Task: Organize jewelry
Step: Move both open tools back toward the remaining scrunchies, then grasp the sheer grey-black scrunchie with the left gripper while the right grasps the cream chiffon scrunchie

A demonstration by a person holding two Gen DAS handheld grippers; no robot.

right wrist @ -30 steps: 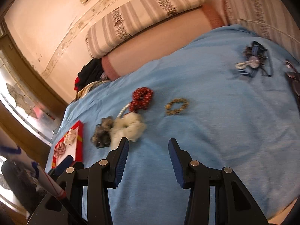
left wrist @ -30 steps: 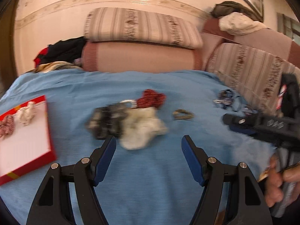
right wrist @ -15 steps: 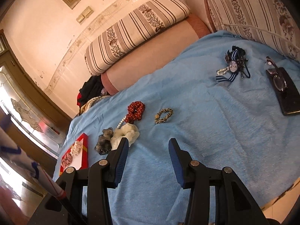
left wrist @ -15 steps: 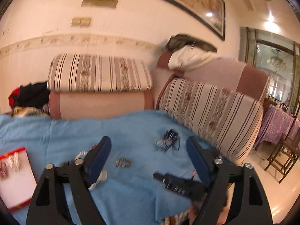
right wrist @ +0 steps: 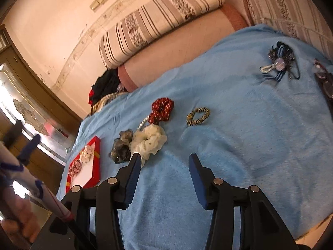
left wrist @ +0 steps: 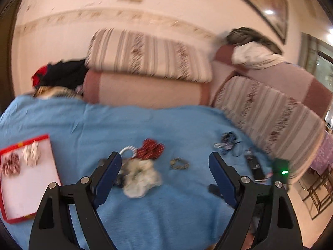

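On the blue blanket (right wrist: 239, 145) a white scrunchie (left wrist: 141, 177) (right wrist: 148, 139), a grey one (right wrist: 121, 145), a red dotted one (left wrist: 150, 151) (right wrist: 162, 109) and a pearl ring (right wrist: 142, 123) lie in a cluster. A gold-black band (left wrist: 179, 164) (right wrist: 198, 115) lies to their right. Further right is a blue tangle of jewelry (left wrist: 228, 143) (right wrist: 278, 64). The red tray (left wrist: 52, 160) (right wrist: 96, 152) at the left holds two scrunchies. My left gripper (left wrist: 164, 155) hovers wide open above the cluster, holding nothing. My right gripper (right wrist: 164, 155) is opening slightly just short of the white scrunchie, with nothing between its jaws.
A dark phone with glasses (left wrist: 255, 164) (right wrist: 324, 81) lies near the blanket's right edge. Striped sofa cushions (left wrist: 149, 56) border the back and right. Clothes (left wrist: 60, 75) are piled at the back left. A patterned sleeve (right wrist: 20, 177) and a hand fill the right wrist view's lower left.
My left gripper has risen away from the scrunchie cluster and its jaws have spread wider. The right gripper sits in about the same spot, jaws a touch wider.
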